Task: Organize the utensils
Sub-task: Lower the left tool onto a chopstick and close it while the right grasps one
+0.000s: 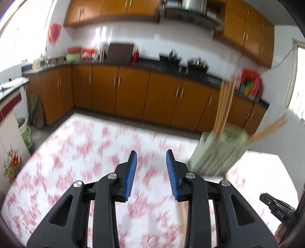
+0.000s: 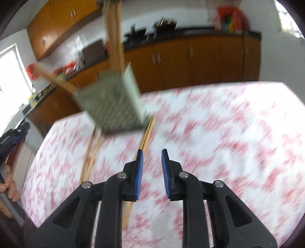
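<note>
Jaws of both grippers parted (nothing between), green holder (image 2: 112,101) with chopsticks (image 2: 114,36) ahead, floral tablecloth (image 2: 228,133) beneath

A tabletop (image 1: 85,145) under a white cloth with a blurred red flower pattern fills the foreground. Behind it, orange-brown cabinets (image 1: 133,91) run below a dark counter (image 1: 152,66) carrying a red bottle (image 1: 135,55), pots (image 1: 197,64) and a dark board (image 1: 120,52). Matching wall cupboards (image 1: 106,9) hang above white tiles.
</note>
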Tool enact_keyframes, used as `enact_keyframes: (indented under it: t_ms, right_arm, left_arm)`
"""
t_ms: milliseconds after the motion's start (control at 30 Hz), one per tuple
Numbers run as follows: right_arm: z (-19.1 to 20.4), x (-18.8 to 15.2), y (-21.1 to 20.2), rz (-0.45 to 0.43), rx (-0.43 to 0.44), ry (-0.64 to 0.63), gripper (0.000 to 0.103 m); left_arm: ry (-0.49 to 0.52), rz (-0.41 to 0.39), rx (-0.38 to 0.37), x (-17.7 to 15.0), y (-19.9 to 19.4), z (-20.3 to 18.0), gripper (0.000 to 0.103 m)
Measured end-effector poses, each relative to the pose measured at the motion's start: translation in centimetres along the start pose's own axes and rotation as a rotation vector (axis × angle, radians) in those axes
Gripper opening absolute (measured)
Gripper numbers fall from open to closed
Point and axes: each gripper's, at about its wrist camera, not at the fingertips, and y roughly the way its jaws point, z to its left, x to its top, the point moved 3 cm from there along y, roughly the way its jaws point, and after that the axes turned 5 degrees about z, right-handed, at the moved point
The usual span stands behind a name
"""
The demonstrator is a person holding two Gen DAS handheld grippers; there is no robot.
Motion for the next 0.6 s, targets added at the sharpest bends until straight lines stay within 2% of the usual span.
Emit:
enact_keyframes:
  t_ms: [133,300,433,600]
  right_arm:
    - [2.3,-2.0,3.1,0.088,0.018,-0.042,0.021]
    - [3.6,-3.6,5.3,0.137,-0.031,-0.094,0.020]
    - [3.4,-4.0,5.7,0.130,-0.090,-0.121,0.010]
    - [-0.1,-2.7,5.1,0.103,-0.181,-0.061,0.008]
  left_arm:
    - [0.023,0.098,-0.006,-3.2,2.1,0.0,0.032]
    - [0.047,0.151,-0.022,-5.2,3.0,-0.3,0.032]
    - [0.064,0.172,-0.034,-5.6,3.6,-1.2,0.032]
    - [0.075,0.206,-0.067,-6.7,4.4,-2.1,0.032]
